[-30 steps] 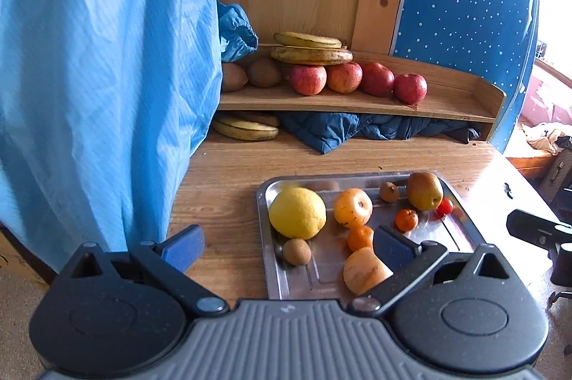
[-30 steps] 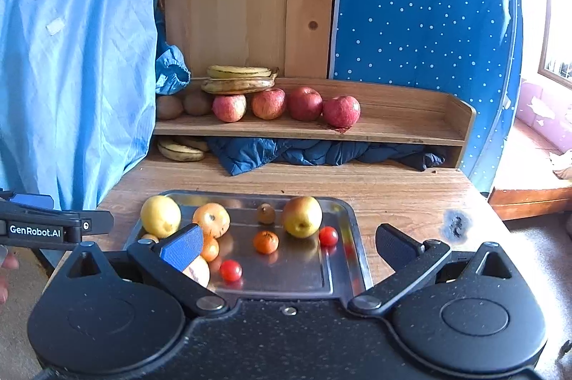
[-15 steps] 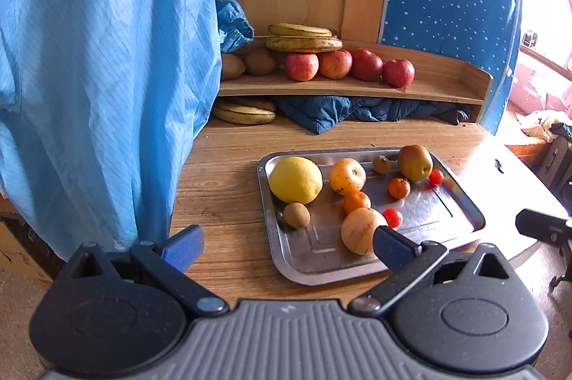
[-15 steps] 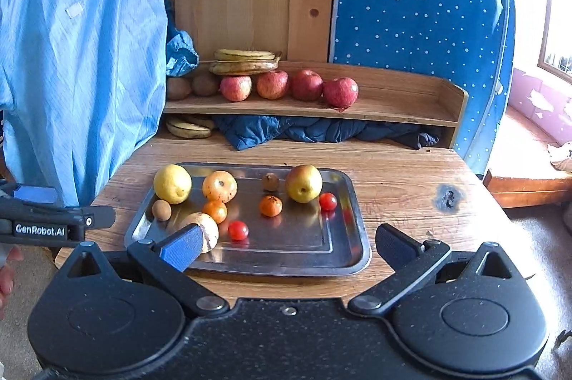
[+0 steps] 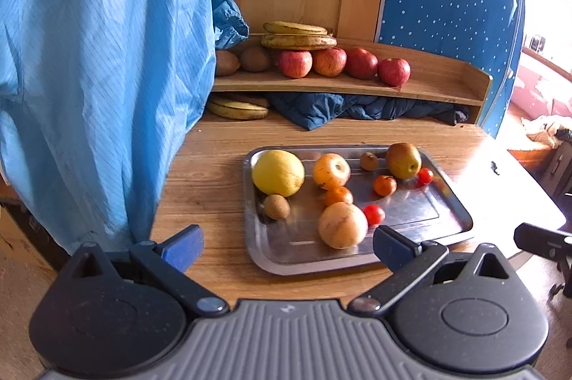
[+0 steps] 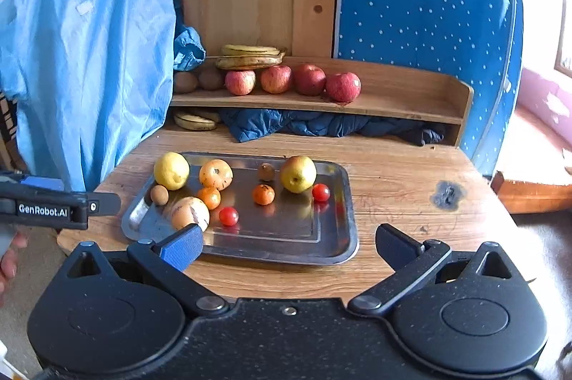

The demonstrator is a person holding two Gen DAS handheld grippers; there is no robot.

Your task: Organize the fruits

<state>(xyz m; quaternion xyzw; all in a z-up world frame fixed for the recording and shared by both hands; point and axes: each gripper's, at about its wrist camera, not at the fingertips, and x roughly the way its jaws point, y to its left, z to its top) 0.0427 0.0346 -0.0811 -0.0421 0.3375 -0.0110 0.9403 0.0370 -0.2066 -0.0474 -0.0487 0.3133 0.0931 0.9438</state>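
Fruits lie loose on a steel tray [image 6: 336, 233] in the middle of the desk [image 6: 393, 172]: a lemon [image 6: 171, 170] at the tray's 10 o'clock corner, a yellow-green apple [image 6: 298, 173] toward 1 o'clock, a pale round fruit [image 6: 190, 214] near 8 o'clock, plus two mandarins, two kiwis and two cherry tomatoes [image 6: 228, 216] between them. Red apples [image 6: 309, 79] and bananas [image 6: 250, 57] already sit on the shelf [image 6: 411, 104] at 12 o'clock.

Your left hand-held gripper [image 5: 287, 247] and right hand-held gripper [image 6: 287, 247] both hang short of the tray with jaws spread wide and nothing between them.

Expect everything to roll on the slick metal. Take the apple and lemon across their widest middle; they look firm and fairly heavy. The tomatoes look soft and thin-skinned, so close gently at their equator. The kiwis are small and fuzzy, likely easy to hold.
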